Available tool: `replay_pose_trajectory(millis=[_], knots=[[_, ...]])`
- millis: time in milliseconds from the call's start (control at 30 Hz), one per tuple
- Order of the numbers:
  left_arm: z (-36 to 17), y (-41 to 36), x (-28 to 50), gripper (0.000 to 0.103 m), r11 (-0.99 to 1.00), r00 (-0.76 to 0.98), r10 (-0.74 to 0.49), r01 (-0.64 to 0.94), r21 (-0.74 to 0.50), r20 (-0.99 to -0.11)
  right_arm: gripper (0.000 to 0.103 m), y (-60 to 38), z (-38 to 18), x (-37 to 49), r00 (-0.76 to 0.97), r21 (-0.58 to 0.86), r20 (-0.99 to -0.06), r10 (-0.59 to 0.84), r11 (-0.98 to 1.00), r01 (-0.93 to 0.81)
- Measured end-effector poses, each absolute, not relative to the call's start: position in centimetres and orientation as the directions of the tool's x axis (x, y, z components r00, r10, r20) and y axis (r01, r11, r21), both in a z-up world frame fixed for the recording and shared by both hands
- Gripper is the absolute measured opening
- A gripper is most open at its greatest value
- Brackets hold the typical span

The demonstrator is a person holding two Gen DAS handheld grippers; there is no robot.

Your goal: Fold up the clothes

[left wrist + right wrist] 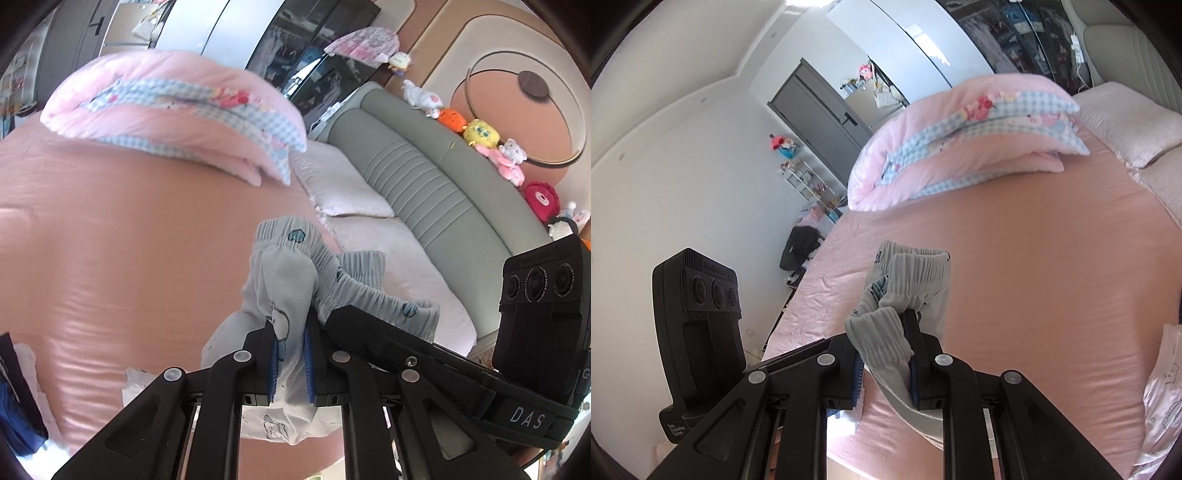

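Observation:
Light grey-blue child's trousers (288,291) with an elastic waistband and small printed figures hang bunched above the pink bed sheet (110,240). My left gripper (290,354) is shut on a fold of them, cloth squeezed between its blue pads. In the right wrist view the same trousers (908,280) show their ribbed waistband and a cuff. My right gripper (884,365) is shut on that ribbed cloth. The other gripper's black body (443,354) lies close at the right of the left wrist view.
A folded pink quilt with blue check trim (177,110) lies at the far side of the bed. A grey-green headboard (424,177) with plush toys (480,133) and pale pillows (343,184) is to the right. Pale satin clothing (1160,387) lies at the right. A grey door (820,110) and shelves (809,181) stand beyond.

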State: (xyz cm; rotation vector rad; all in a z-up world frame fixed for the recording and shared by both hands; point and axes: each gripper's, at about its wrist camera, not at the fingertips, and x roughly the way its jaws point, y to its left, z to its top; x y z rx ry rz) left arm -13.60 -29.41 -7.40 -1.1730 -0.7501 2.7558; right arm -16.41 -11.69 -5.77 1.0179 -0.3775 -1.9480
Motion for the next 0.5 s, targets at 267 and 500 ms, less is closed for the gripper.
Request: replay_pose_trajectory(millis=[267,500], knots=[[-14.8,-29.7,-14.3,0.008,-0.866,-0.606,0.259,0.199,-0.459,-0.752,0.018,-12.6,-14.3,-18.0,-0.162,0.641,-0.607,-0.778,-0.600,0.478],[-17.0,-29.3,-16.2,0.008,-0.854,-0.569,0.292,0.206,-0.477,-0.769,0.018,-11.5,-17.5,-20.0,-0.150,0.668,-0.635,-0.758,-0.636,0.386]])
